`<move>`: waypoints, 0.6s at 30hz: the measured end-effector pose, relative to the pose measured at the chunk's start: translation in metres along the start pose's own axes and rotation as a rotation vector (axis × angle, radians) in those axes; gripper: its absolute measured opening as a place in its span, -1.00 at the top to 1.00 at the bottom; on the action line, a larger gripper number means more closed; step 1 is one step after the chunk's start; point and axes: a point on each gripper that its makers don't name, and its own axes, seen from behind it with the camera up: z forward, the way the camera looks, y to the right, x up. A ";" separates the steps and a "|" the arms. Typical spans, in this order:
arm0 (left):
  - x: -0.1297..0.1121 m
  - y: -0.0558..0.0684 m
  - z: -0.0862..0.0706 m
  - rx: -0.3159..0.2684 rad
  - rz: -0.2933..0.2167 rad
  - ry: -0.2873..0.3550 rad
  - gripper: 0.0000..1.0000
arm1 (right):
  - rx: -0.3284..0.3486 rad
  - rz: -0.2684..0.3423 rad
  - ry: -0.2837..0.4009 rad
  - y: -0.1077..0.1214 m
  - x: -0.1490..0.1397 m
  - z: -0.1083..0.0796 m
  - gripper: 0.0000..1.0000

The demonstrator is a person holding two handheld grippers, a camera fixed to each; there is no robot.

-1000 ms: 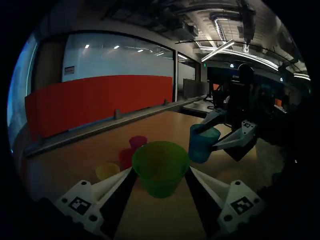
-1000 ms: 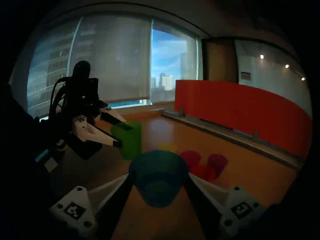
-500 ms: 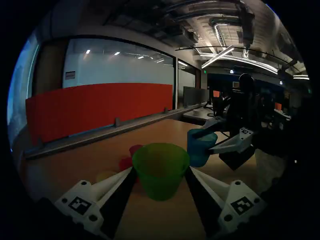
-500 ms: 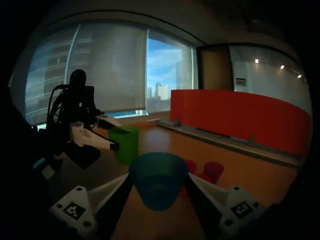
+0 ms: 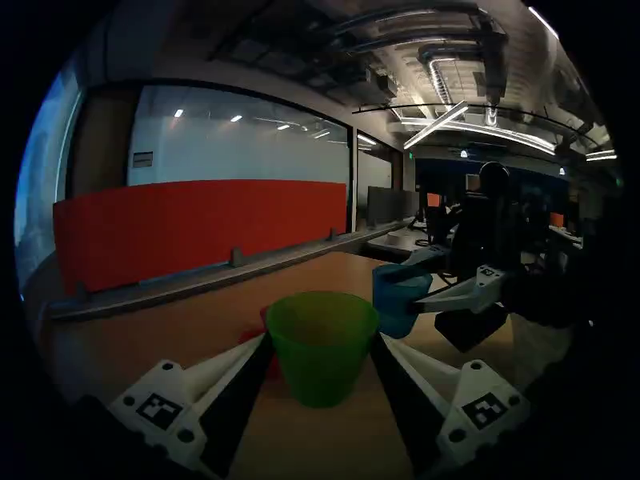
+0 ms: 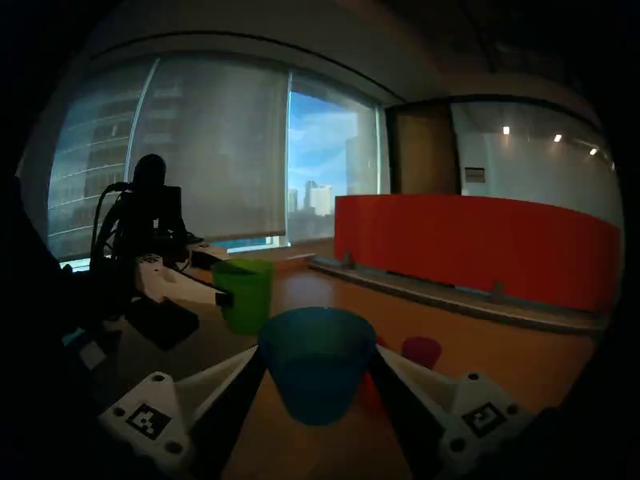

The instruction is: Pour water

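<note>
While both cups stand upright | left gripper [image 5: 322, 344] clamps green cup [image 5: 322, 368] | right gripper [image 6: 318, 356] clamps blue cup [image 6: 318, 380] | blue just right of green, apart

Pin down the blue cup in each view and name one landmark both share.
Left gripper view: blue cup right of centre, just right of the green cup.
Right gripper view: blue cup bottom centre, with the green cup up-left.
Shared landmark: the red partition.

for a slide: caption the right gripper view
Right gripper holds a blue cup; left gripper holds a green cup beyond
</note>
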 end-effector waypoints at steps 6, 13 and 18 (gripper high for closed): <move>0.001 0.000 0.001 0.002 -0.001 0.009 -0.70 | 0.001 -0.006 0.011 0.001 0.002 0.002 -0.80; 0.003 -0.001 0.003 0.002 0.005 0.024 -0.70 | -0.003 -0.033 0.013 0.001 0.005 0.003 -0.80; 0.004 -0.001 0.002 0.003 0.011 0.030 -0.70 | -0.009 -0.042 0.013 0.003 0.008 0.004 -0.80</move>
